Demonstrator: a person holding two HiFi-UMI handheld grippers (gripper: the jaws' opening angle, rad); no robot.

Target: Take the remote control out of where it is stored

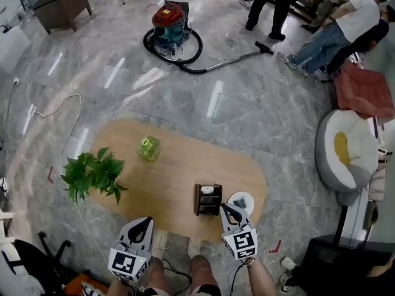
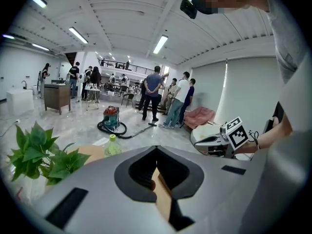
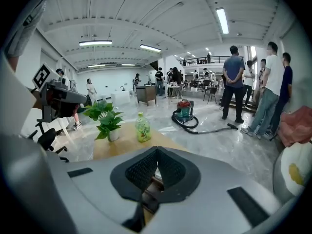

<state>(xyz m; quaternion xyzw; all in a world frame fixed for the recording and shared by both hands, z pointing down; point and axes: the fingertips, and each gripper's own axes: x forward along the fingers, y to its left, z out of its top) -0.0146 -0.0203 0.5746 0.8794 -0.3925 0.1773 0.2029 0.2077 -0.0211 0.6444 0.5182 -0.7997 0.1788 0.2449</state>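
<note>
A dark wooden holder stands near the front edge of the oval wooden table. A pale-topped remote control sits in it. My right gripper hangs just right of the holder, over the table's edge, jaws shut and empty; in its own view the tips meet. My left gripper is off the table's front edge, well left of the holder. Its jaws are closed together with nothing between them.
A potted green plant stands at the table's left end, and a green bottle behind the middle. A white round object sits right of the holder. On the floor beyond are a vacuum cleaner, several people and a beanbag seat.
</note>
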